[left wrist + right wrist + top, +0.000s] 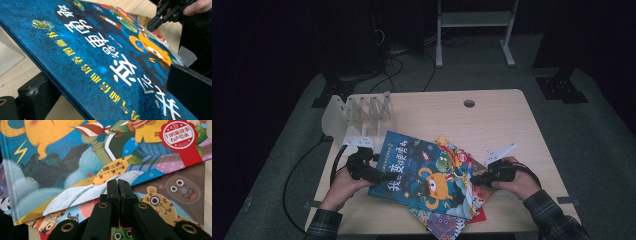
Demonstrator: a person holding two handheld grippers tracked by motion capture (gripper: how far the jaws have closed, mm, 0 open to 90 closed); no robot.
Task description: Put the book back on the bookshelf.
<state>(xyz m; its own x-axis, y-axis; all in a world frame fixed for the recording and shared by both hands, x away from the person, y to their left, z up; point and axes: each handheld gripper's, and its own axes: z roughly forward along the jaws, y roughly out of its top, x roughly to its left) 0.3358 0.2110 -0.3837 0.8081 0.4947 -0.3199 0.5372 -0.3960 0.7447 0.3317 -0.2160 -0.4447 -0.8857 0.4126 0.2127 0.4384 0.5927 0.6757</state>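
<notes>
A blue picture book (422, 170) with an orange monster on its cover tops a loose stack of picture books (447, 222) at the table's front. My left gripper (379, 176) is shut on the blue book's left edge. In the left gripper view one jaw lies under the cover (100, 50) and the other over it, and that side tilts up off the table. My right gripper (476, 179) is shut with nothing between its jaws. Its tips (118, 185) rest on the covers at the stack's right side, above a leopard-print book (155, 200).
A white slotted rack (362, 112) stands at the table's back left, just behind my left hand. The light wood table (492, 120) has a small round hole (469, 103) near its far edge. A black cable (297, 170) trails off the left side.
</notes>
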